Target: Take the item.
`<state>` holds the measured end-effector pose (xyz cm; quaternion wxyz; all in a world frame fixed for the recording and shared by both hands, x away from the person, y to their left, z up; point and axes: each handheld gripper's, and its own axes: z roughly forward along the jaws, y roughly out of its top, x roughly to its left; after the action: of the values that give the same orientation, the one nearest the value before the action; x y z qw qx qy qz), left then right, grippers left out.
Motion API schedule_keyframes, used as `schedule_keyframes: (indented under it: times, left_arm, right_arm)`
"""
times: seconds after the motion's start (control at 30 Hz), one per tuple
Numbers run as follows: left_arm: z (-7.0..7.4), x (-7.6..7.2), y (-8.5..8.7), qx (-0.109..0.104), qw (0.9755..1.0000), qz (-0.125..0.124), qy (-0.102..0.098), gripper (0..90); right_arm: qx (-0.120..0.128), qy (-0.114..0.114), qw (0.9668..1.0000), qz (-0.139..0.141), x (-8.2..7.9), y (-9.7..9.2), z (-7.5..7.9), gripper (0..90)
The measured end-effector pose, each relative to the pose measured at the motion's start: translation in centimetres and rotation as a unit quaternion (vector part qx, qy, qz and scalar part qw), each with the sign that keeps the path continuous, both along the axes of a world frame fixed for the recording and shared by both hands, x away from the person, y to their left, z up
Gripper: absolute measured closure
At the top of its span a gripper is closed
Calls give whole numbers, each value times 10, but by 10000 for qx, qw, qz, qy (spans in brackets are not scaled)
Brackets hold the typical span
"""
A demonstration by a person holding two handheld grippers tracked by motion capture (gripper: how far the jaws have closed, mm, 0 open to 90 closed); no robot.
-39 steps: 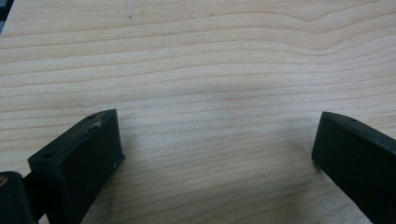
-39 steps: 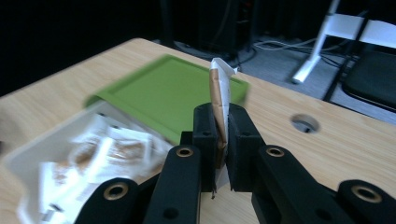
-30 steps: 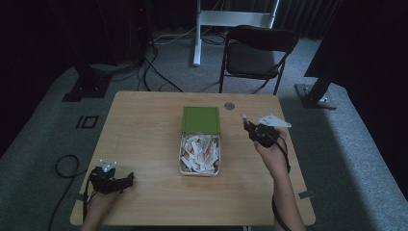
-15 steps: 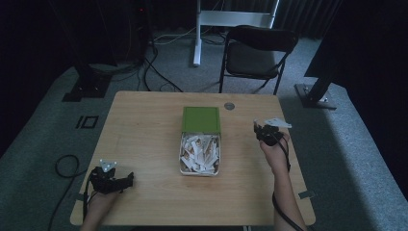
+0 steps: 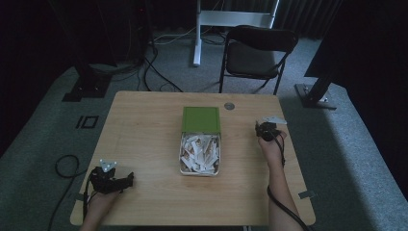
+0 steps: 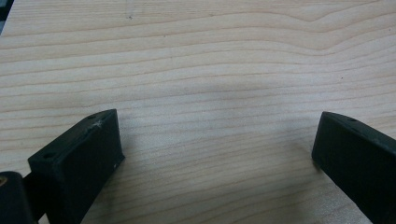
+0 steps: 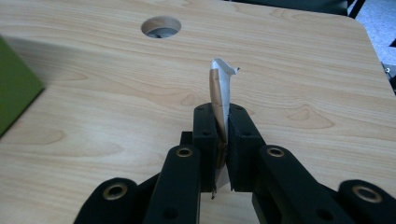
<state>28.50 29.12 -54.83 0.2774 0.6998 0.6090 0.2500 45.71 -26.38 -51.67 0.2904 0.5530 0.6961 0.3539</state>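
- Right gripper [image 7: 223, 140] clamped on one packet [image 7: 219, 100], jaws pinched tight w/ the sachet sandwiched upright between them; top edge poking out above, slightly curled and crumpled.
- Held edge-on, prob. so the thin flat thing can't slip sideways; grip low on its body, leaving most of it free for setting down.
- In the high view, right gripper [image 5: 266, 131] at about 3 o'clock from the tin [image 5: 184, 144], well apart from it, over bare surface [image 5: 144, 125] near the right edge. Judged: packet lifted out of the tin and carried aside for placing.
- Packet: thin, flexible, paper or foil-like; brown band on one face, white at the tip, torn-looking corner.
- Tin: shallow rectangular tray, pale metal rim, heaped w/ many white packets [image 5: 199, 151] lying every which way.
- Green lid [image 5: 201, 119] at 12 o'clock of the tin, flat, touching or partly overlapping its far end; matte, square-cornered. Corner of the lid [image 7: 14, 88] also at left in the right gripper view.
- Left gripper [image 5: 113, 180] parked at approx. 7 o'clock from the tin, near the front-left corner, resting low; jaws spread wide w/ nothing between, bare wood grain [image 6: 210, 93] under them. Likely idle, kept clear.
- Surface: light wood laminate, wavy grain, smooth; round cable hole [image 7: 161, 26] at 11 o'clock from the packet.
- Folding chair [image 5: 257, 45] beyond the far edge, dark, unused.
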Motion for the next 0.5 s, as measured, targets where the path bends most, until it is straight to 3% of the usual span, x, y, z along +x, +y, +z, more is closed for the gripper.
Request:
schedule_keyframes:
  times: [0.3,0.43,0.47,0.5]
  left_arm:
    - [0,0,0,0,10000,0,0,24]
    - [0,0,0,0,10000,0,-1,24]
    - [0,0,0,0,10000,0,0,24]
    - [0,0,0,0,10000,1,0,24]
  right_arm:
    - [-4,172,9998,-57,6,7,-18,792]
    - [27,238,9997,1,6,8,-21,713]
    - [68,186,9998,53,4,9,-21,590]
    - [108,176,9998,83,3,9,-21,556]
